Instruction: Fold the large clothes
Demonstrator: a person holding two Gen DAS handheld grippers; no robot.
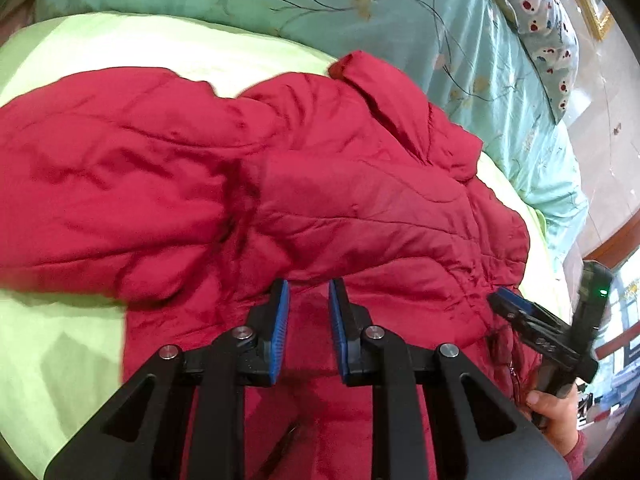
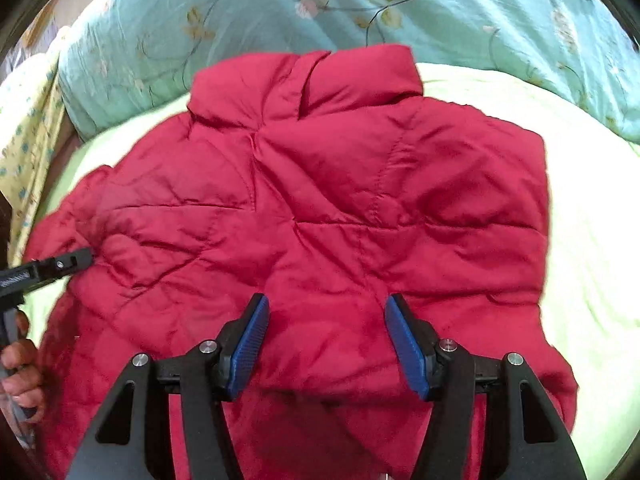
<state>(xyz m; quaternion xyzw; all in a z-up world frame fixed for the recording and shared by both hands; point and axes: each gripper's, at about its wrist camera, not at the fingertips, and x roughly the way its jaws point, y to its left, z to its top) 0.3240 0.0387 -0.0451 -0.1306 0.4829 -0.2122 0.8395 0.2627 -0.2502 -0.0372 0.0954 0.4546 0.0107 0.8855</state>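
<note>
A red quilted puffer jacket [image 1: 280, 184] lies spread on a pale green sheet [image 1: 60, 344], collar toward the far side. It fills the right wrist view [image 2: 328, 208], collar at the top. My left gripper [image 1: 309, 286] hovers over the jacket's lower part with its blue pads a small gap apart and nothing between them. My right gripper [image 2: 326, 302] is open wide above the jacket's lower middle, empty. The right gripper also shows at the right edge of the left wrist view [image 1: 505, 298], at the jacket's side. The left gripper shows at the left edge of the right wrist view [image 2: 86, 258].
A teal floral quilt [image 1: 340, 8] lies bunched behind the jacket, also in the right wrist view [image 2: 280, 4]. A spotted pillow [image 1: 548, 36] sits at the far right. A yellow patterned cloth [image 2: 28, 128] hangs at the left. Floor [image 1: 608, 128] shows past the bed's right edge.
</note>
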